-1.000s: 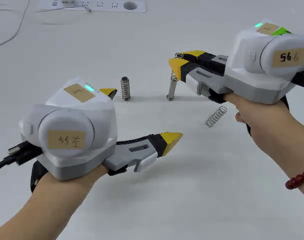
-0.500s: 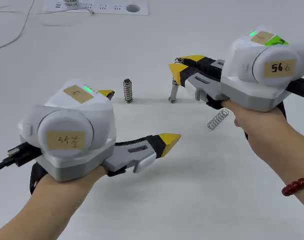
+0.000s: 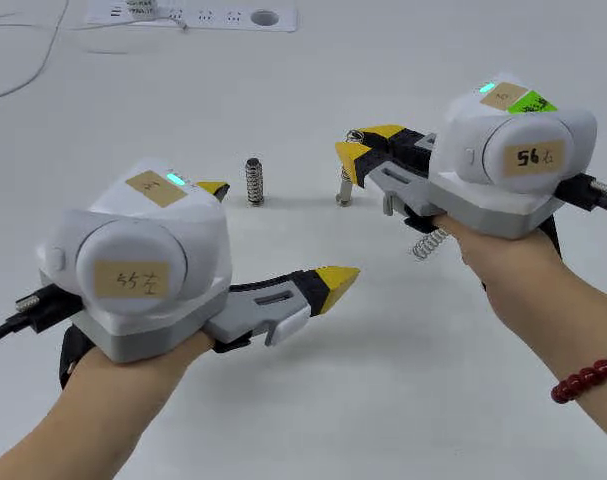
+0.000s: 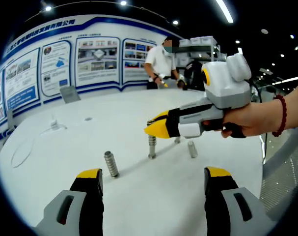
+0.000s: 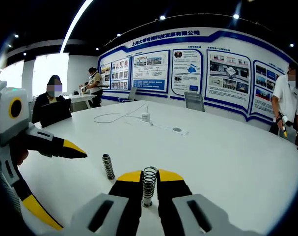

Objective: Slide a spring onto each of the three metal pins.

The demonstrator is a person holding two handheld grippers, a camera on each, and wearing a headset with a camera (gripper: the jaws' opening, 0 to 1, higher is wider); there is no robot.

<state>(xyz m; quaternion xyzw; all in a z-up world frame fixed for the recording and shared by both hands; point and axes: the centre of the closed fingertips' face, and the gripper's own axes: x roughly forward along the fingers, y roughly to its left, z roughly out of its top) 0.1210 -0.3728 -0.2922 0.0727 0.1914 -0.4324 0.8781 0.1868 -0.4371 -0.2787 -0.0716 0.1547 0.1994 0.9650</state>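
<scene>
We are clamping the right tool [image 5: 149, 176] on a spring [image 5: 149, 184], aligning it over the pin [image 5: 147, 201]; the left tool [image 4: 153, 173], at seven o'clock, is idling apart.

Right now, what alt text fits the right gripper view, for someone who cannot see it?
The right gripper grips a spring over an upright metal pin on a white table. Left of it stands a second pin wearing a spring, and the open left gripper beside it.
</scene>
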